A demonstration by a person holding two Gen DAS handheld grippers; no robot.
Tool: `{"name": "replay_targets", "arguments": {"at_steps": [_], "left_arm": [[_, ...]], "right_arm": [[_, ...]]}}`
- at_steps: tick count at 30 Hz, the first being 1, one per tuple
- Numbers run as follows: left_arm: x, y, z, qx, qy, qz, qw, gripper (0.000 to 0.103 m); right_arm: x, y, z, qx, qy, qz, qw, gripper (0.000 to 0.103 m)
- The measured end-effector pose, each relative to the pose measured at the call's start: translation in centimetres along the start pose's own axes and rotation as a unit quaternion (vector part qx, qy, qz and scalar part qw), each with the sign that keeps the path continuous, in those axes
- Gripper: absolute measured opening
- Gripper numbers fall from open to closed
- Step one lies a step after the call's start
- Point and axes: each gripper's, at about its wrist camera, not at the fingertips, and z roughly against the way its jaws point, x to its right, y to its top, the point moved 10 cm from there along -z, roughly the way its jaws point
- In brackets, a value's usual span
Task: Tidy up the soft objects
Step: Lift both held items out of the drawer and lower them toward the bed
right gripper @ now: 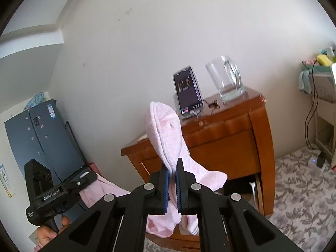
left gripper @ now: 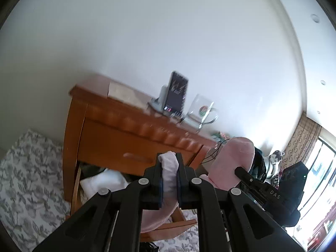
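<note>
Pale pink fuzzy towel [right gripper: 168, 134], bunched and drooping at frame centre, pinched by left gripper [left gripper: 169, 168] and right gripper [right gripper: 172, 174].

Black two-finger grippers, one per hand

Left gripper [left gripper: 169, 176] and right gripper [right gripper: 172, 185]: matte black linkages, silver rivets, blue pads [right gripper: 166, 185]; white lettering at lower left.

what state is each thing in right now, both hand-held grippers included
left hand-held gripper: shut on the pink towel
right hand-held gripper: shut on the pink towel
pink towel: lifted, held between both grippers, sagging below them
bedside drawer: pulled open
phone: propped upright on the cabinet, screen lit
glass mug: upright, looks empty
</note>
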Motion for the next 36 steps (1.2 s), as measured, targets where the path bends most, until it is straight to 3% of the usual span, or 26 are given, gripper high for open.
{"name": "replay_targets", "arguments": {"at_steps": [7, 14, 20, 26, 36], "left_arm": [[2.2, 0.1, 2.3, 0.014, -0.039, -0.023, 0.9989, 0.01], [2.5, -1.7, 2.2, -0.014, -0.038, -0.024, 0.9989, 0.01], [2.3, -5.8, 0.4, -0.076, -0.034, -0.015, 0.9964, 0.01], [1.0, -10.2, -1.9, -0.139, -0.008, -0.005, 0.9902, 0.01], [-3.2, -18.1, -5.4, -0.246, 0.048, 0.027, 0.9677, 0.01]], "right_arm": [[-0.9, 0.6, 3.1, 0.025, -0.003, 0.016, 1.0, 0.006], [-0.4, -0.7, 4.8, 0.012, -0.022, 0.017, 1.0, 0.006], [0.9, -4.3, 4.2, -0.04, -0.039, 0.009, 0.998, 0.006], [2.8, -8.7, 2.4, -0.102, -0.051, -0.01, 0.993, 0.006], [5.5, -18.3, -0.8, -0.229, -0.082, -0.021, 0.97, 0.006]]}}
